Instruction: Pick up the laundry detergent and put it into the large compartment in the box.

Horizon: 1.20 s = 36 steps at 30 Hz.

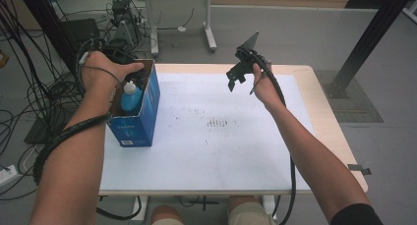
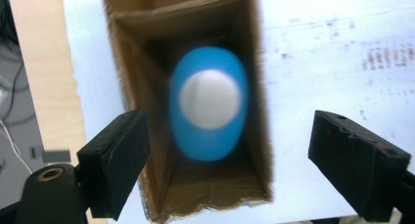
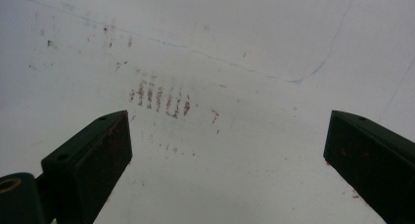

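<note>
- The left gripper hangs over the open top of a blue cardboard box, its jaws spread wide with nothing pressed between them; the bottle below is free of both pads.
- The right gripper is held up over the bare middle of the white table, its jaws likewise wide apart and empty.
- The high view gives the whole layout: the box stands at the table's left edge, the left hand sits above its far end, and the right hand is well apart from it, towards the far right of the table top.
- That view also shows the box's blue outer walls and a label low on its near face, too small to read.
- The left gripper view looks straight down into the box and gives what the high view cannot: the brown inner walls, the box floor and a ragged near rim.
- The right gripper view brings out a patch of short reddish-brown marks and thin pen lines on the white surface.
- The bottle is blue with a white cap, oval in outline from above, though blurred there.
- It stands inside the box, near the middle of its length.
- Its long axis runs upright, with the cap pointing up towards the left gripper.
</note>
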Each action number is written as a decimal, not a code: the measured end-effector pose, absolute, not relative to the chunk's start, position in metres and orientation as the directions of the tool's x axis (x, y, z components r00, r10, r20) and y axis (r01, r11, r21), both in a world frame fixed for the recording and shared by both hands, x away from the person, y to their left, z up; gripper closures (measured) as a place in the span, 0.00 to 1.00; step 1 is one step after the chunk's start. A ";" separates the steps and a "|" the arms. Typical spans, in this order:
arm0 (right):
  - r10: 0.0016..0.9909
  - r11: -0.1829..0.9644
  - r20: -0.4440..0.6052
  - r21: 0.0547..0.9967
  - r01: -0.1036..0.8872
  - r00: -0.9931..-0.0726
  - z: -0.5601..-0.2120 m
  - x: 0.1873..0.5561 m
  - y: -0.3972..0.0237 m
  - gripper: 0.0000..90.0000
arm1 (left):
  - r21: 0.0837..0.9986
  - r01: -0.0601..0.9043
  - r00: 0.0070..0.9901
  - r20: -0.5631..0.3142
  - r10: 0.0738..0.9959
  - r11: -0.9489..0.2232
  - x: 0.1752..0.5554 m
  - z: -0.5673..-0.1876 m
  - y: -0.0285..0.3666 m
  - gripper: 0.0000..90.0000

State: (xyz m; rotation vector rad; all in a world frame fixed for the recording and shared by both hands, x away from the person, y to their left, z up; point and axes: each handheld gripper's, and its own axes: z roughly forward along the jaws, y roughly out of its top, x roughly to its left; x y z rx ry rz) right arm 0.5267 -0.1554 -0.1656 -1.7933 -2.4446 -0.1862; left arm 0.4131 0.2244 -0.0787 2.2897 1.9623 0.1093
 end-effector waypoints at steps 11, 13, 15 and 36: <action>0.943 0.281 0.170 0.049 0.958 -0.286 -0.158 0.533 -0.163 0.04 | 0.160 0.914 0.379 -0.010 0.925 -0.373 0.405 -0.061 0.176 0.13; 0.943 0.281 0.173 0.048 0.958 -0.285 -0.159 0.535 -0.165 0.04 | 0.159 0.901 0.411 -0.011 0.911 -0.404 0.403 -0.061 0.167 0.13; 0.944 0.273 0.182 0.045 0.961 -0.276 -0.160 0.538 -0.168 0.04 | 0.158 0.878 0.459 -0.019 0.888 -0.451 0.401 -0.062 0.158 0.13; 0.950 0.260 0.170 0.039 0.965 -0.263 -0.155 0.548 -0.170 0.04 | 0.111 0.607 0.792 -0.004 0.610 -0.787 0.376 -0.074 0.073 0.12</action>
